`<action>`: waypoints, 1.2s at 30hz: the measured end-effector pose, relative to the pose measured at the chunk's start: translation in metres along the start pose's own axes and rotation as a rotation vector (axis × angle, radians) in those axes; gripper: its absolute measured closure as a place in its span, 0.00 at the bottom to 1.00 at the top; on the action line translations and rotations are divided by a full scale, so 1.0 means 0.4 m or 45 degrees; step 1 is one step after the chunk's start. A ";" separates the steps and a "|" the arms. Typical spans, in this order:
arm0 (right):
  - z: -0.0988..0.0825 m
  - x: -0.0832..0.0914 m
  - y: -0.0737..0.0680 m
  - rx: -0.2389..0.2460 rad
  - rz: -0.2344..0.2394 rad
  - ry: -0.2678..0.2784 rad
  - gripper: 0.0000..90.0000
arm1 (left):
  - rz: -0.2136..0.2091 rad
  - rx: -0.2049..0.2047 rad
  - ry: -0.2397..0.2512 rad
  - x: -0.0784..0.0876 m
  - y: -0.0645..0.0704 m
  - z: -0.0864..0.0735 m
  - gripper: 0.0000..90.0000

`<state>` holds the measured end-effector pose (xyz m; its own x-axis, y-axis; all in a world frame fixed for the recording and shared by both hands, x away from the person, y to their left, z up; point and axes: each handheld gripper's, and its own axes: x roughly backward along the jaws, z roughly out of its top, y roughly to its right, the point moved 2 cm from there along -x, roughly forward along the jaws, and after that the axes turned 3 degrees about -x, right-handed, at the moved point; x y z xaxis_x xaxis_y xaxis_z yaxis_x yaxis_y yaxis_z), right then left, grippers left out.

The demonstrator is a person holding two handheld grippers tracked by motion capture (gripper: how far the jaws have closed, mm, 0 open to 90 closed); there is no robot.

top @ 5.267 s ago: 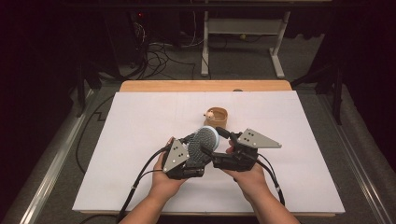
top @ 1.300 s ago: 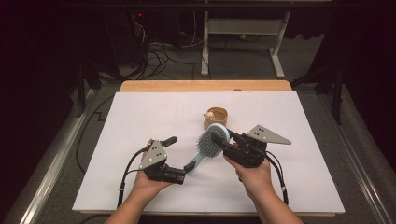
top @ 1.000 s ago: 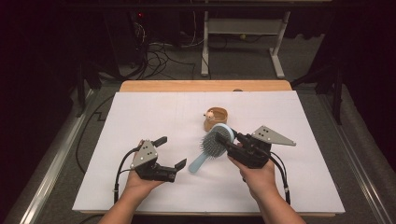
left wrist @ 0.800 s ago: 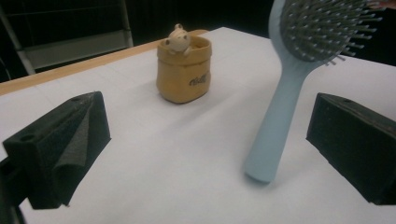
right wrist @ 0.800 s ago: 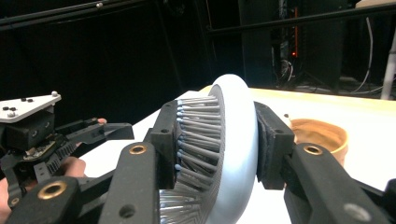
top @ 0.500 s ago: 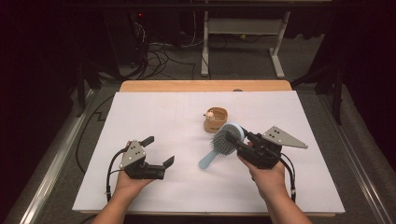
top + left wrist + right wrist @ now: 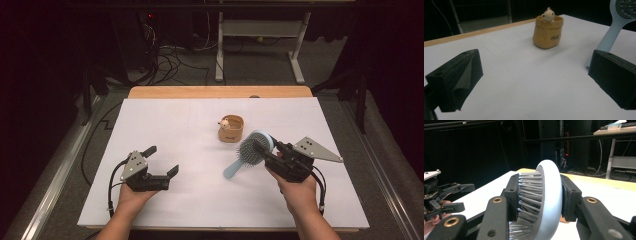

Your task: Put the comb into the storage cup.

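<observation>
High view, right gripper (image 7: 270, 150) fingers pinching hairbrush (image 7: 250, 151) (head-first), left gripper (image 7: 161, 161) fingers spread.

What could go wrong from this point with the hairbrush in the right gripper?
The right gripper clamps the hairbrush by its head, one pad on springy bristles, so it may twist or slip. The handle hangs free toward the table and might snag. The small bear pot stands close by and may get knocked.

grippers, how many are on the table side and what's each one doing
2. The left gripper hovers open over the white sheet with nothing between its jaws; the right gripper is clamped on the head of the blue hairbrush.
</observation>
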<state>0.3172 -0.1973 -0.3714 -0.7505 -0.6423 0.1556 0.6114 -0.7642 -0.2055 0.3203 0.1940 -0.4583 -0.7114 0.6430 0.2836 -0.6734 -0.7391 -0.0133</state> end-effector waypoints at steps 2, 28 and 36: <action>0.000 0.006 0.005 0.005 -0.008 0.002 0.66 | 0.010 0.009 0.005 0.003 -0.005 -0.001 0.01; 0.011 0.090 0.082 0.060 -0.150 0.038 0.66 | 0.048 -0.009 0.005 0.017 -0.020 -0.012 0.01; 0.014 0.109 0.100 0.087 -0.195 0.044 0.66 | 0.047 -0.012 0.002 0.017 -0.021 -0.013 0.01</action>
<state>0.3102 -0.2562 -0.3673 -0.8436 -0.5166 0.1466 0.5041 -0.8559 -0.1154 0.3201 0.2058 -0.4612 -0.7360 0.6158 0.2812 -0.6488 -0.7603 -0.0329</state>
